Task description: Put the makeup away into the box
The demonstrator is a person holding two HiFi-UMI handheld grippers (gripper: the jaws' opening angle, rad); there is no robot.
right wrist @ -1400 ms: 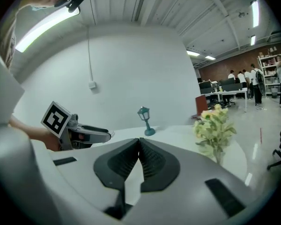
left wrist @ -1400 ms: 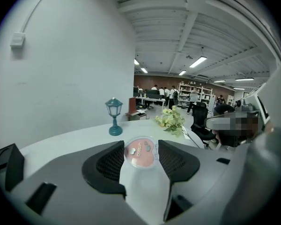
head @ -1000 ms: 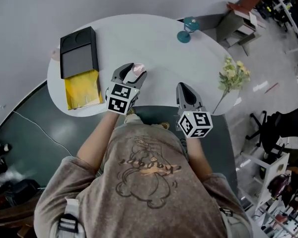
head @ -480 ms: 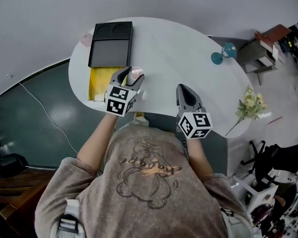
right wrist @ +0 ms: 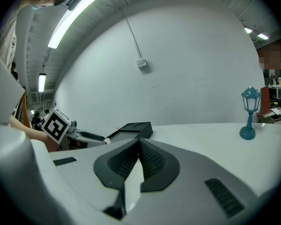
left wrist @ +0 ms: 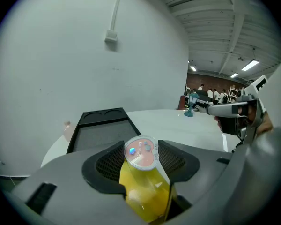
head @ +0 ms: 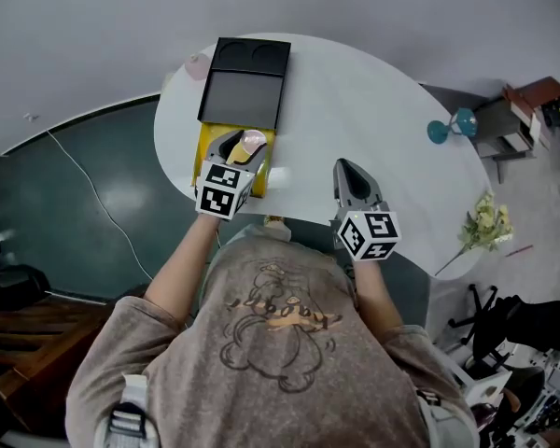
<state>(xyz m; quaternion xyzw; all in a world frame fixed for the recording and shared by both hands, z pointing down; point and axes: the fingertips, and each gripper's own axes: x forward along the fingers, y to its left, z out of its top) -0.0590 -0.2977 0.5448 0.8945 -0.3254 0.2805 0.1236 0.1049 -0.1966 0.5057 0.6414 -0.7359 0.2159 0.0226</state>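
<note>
A round pink makeup compact (left wrist: 141, 153) sits between the pads of my left gripper (left wrist: 141, 150), which is shut on it. In the head view this gripper (head: 242, 145) holds the compact (head: 253, 141) over the yellow inside of the box (head: 208, 145). The box's black lid (head: 243, 87) lies open behind it on the white table (head: 355, 101). My right gripper (head: 353, 174) hovers over the table's near edge to the right, shut with nothing in it (right wrist: 139, 142). A small pink item (head: 198, 64) lies left of the lid.
A blue lamp figure (head: 453, 126) stands at the table's far right, with a spray of pale flowers (head: 485, 224) at its right edge. The table's rim runs just below both grippers. A dark floor with a cable (head: 93, 194) lies to the left.
My left gripper, still holding the compact, has moved left from above the bare tabletop to above the yellow box. The right gripper has travelled the same way alongside it.
</note>
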